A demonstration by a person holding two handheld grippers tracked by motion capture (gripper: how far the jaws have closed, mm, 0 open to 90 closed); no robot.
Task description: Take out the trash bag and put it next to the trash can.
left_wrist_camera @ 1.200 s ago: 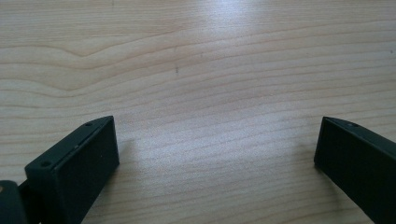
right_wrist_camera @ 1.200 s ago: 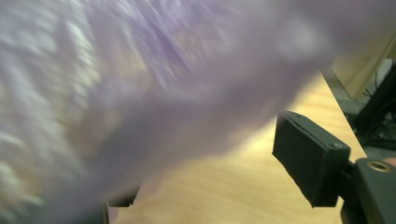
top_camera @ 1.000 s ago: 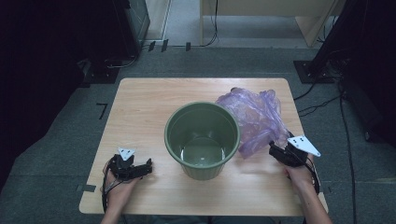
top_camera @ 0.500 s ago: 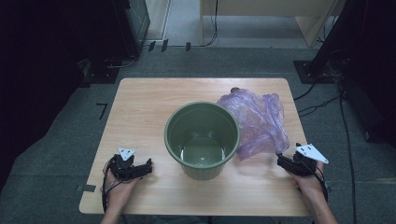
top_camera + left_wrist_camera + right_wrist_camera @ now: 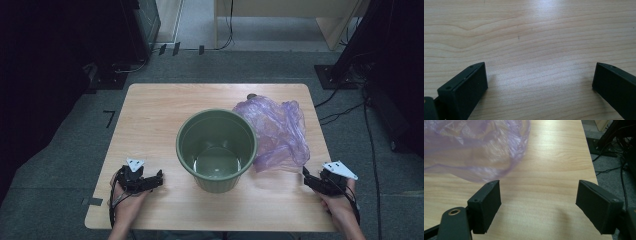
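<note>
Purple and thin, the plastic bag (image 5: 277,132) lies crumpled on the desk (image 5: 150,115) just to the right of the green bucket (image 5: 216,149), its near edge touching or almost touching the bucket's rim; from the high view I cannot tell which. The bucket stands upright at the middle of the desk, bare inside, with no liner over its rim. Judging by that, lining the bucket with the bag has not begun: the bag must be grasped, opened and drawn over the rim.

Right of the bucket and nearer the person, the right gripper (image 5: 537,200) sits just short of the bag's near edge, jaws spread with nothing between them. Left of the bucket, the left gripper (image 5: 540,82) rests low over bare wood, jaws likewise released and empty.
</note>
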